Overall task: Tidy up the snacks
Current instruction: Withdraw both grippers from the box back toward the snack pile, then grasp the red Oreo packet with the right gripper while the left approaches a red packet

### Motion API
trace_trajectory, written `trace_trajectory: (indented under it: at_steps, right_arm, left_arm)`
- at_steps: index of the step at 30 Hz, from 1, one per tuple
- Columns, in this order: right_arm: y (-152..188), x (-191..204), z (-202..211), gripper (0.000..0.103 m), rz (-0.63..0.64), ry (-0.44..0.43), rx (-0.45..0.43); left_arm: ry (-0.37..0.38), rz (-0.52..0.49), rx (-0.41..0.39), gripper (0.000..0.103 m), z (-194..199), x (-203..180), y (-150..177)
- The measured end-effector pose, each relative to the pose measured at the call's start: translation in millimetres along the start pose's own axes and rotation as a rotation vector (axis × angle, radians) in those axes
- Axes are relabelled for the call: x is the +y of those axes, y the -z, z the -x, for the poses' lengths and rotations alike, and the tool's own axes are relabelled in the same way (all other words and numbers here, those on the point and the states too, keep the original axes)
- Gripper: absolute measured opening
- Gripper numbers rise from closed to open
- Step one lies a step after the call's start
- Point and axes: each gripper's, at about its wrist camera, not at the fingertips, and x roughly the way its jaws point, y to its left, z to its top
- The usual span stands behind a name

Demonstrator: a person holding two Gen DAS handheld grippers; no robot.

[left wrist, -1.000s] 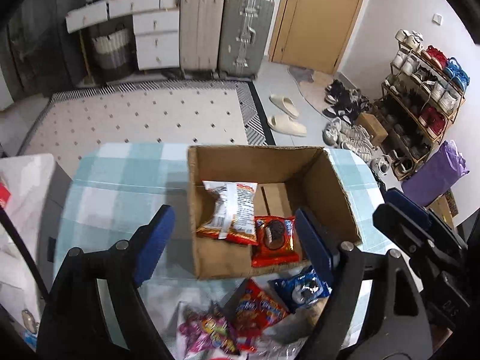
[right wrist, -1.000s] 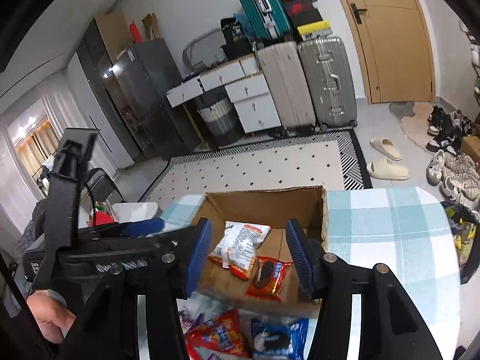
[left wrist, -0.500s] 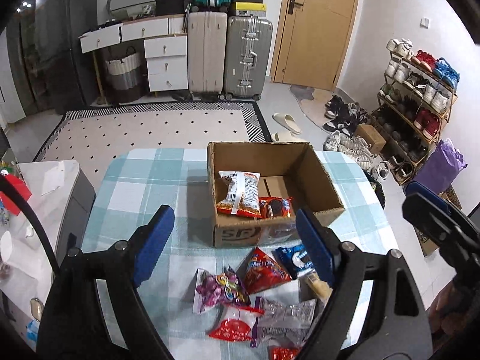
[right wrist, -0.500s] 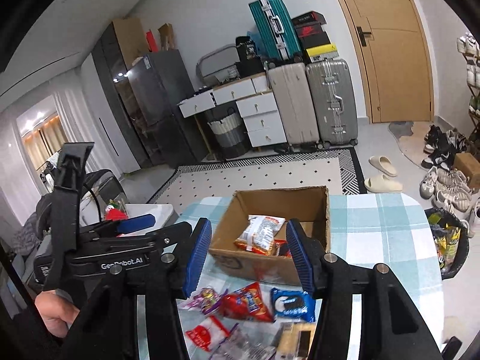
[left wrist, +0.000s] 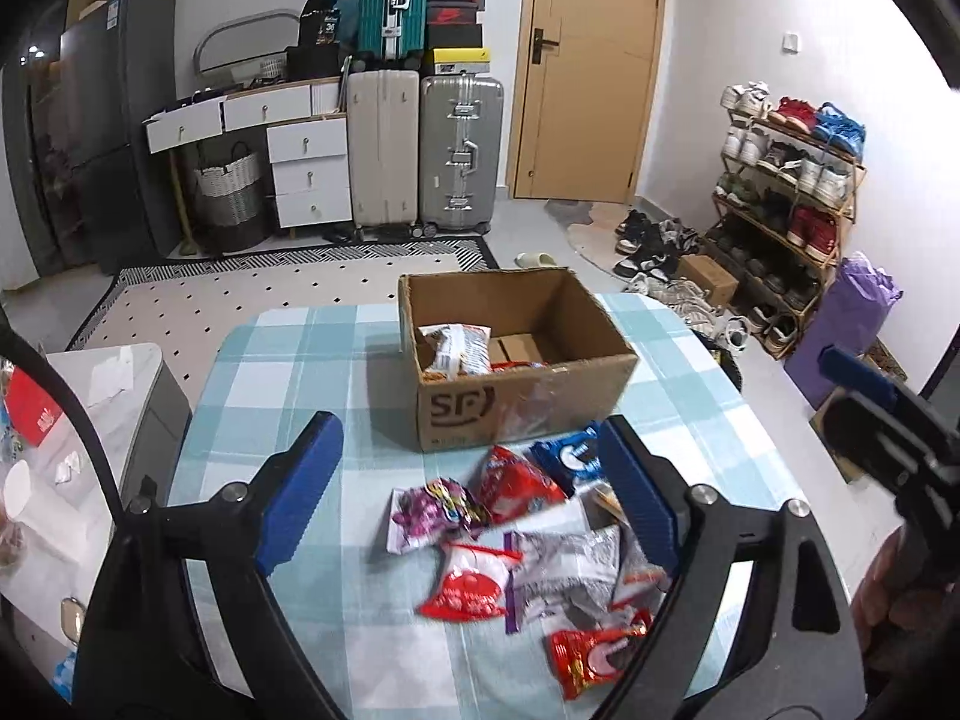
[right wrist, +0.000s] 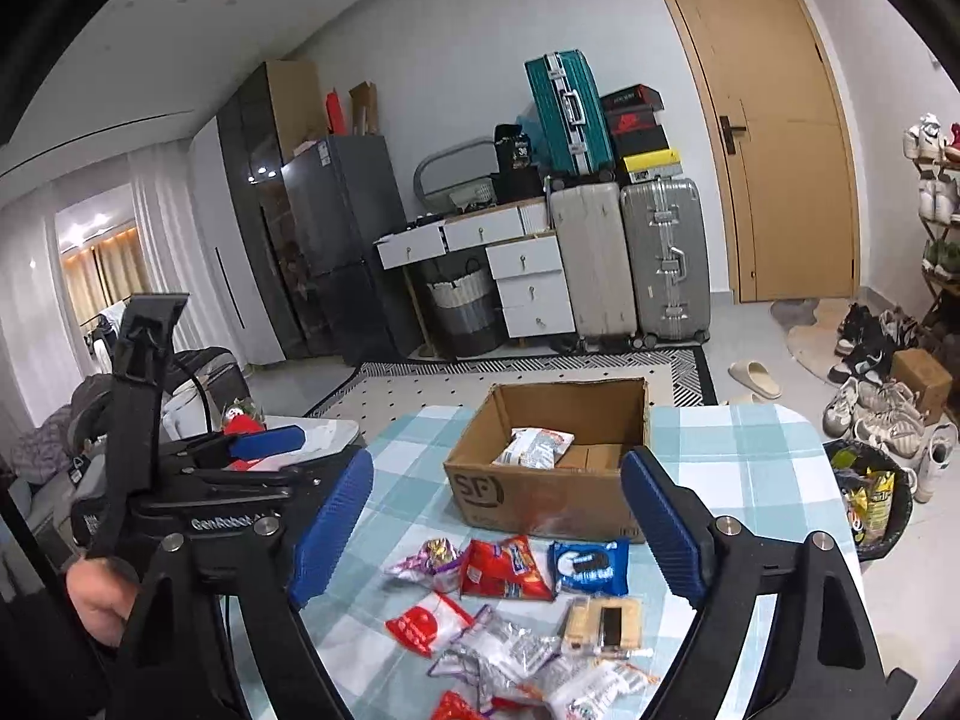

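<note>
Both grippers hang high over the checked table [left wrist: 288,360], jaws spread wide, nothing between the blue pads. The left gripper [left wrist: 474,492] hovers above the loose snacks, the right gripper [right wrist: 498,528] likewise; "GenRobot" reads on the left one's black body, seen from the right camera.

The box [left wrist: 522,396] sits mid-table, "SF" printed on its near wall. Inside, against its left wall, lies a white chip bag [left wrist: 456,348], with a red wrapper just beside it, mostly hidden by the wall.

In front of the box the pile spreads out: a blue Oreo pack [right wrist: 591,567] nearest the box's right corner, a red pack [right wrist: 501,567] left of it, then a purple candy bag [right wrist: 429,561]. Farther from the box lie a red-and-white pouch [right wrist: 429,621], a silver bag [right wrist: 504,654] and a tan cracker pack [right wrist: 603,627]; their print is too small to read.
</note>
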Motion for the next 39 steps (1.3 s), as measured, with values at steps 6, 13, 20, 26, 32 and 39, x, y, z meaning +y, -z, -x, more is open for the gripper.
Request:
trace_trajectory:
  at_steps: [6, 13, 20, 26, 32, 39]
  right_arm:
    - [27.9, -1.2, 11.1, 0.100, -0.021, -0.027, 0.019]
    - [65.0, -11.5, 20.0, 0.103, -0.087, -0.025, 0.036]
    - [100.1, -20.0, 13.4, 0.103, -0.092, 0.011, 0.080]
    - [132.1, -22.9, 12.8, 0.103, -0.117, 0.018, 0.109]
    - [157.8, -21.6, 4.9, 0.103, -0.122, 0.001, 0.193]
    - [172.0, -12.2, -9.0, 0.103, -0.119, -0.016, 0.253]
  left_arm:
    - [0.023, 0.010, -0.041, 0.103, 17.3, -0.5, 28.0]
    - [0.031, 0.025, -0.014, 0.103, 7.9, 6.2, 67.4]
    - [0.025, 0.006, 0.020, 0.103, -7.0, 0.1, 105.5]
    - [0.000, 0.037, 0.008, 0.103, -19.1, 7.1, 135.3]
    - [0.000, 0.092, 0.047, 0.103, -28.9, 20.8, 151.1]
    - [-0.026, 0.101, 0.034, 0.103, -29.9, 24.4, 152.5]
